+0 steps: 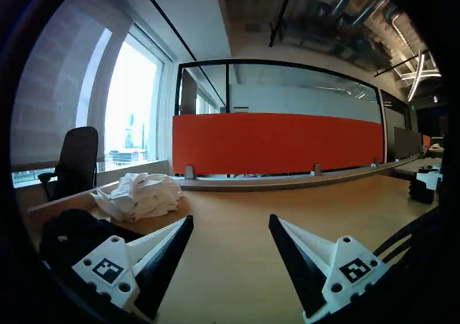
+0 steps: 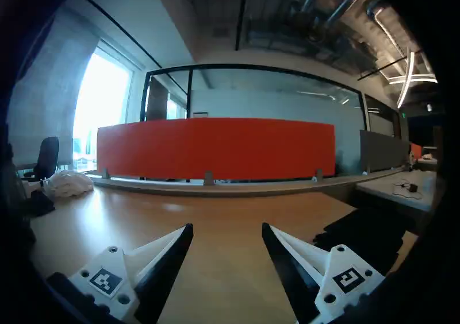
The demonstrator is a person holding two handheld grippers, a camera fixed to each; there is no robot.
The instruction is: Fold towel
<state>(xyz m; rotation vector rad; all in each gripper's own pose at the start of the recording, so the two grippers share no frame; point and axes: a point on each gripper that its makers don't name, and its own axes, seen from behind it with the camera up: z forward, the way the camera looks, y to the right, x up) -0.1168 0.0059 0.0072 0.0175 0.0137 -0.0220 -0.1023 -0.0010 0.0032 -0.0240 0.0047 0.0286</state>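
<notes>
The left gripper (image 1: 230,219) hangs low over the light wooden tabletop (image 1: 241,278), its two black-and-white fingers (image 1: 167,249) spread wide with nothing between them; the crumpled white cloth towel (image 1: 141,195) lies in a heap ahead and to its left, near the table's far edge, close by a black office chair (image 1: 77,163). The right gripper (image 2: 226,227) is likewise spread and empty above bare wood, facing the long orange partition panel (image 2: 215,149), the towel well off to its left

Office: desk (image 1: 241,220), orange partition (image 1: 276,143), chair (image 1: 77,157)
</notes>
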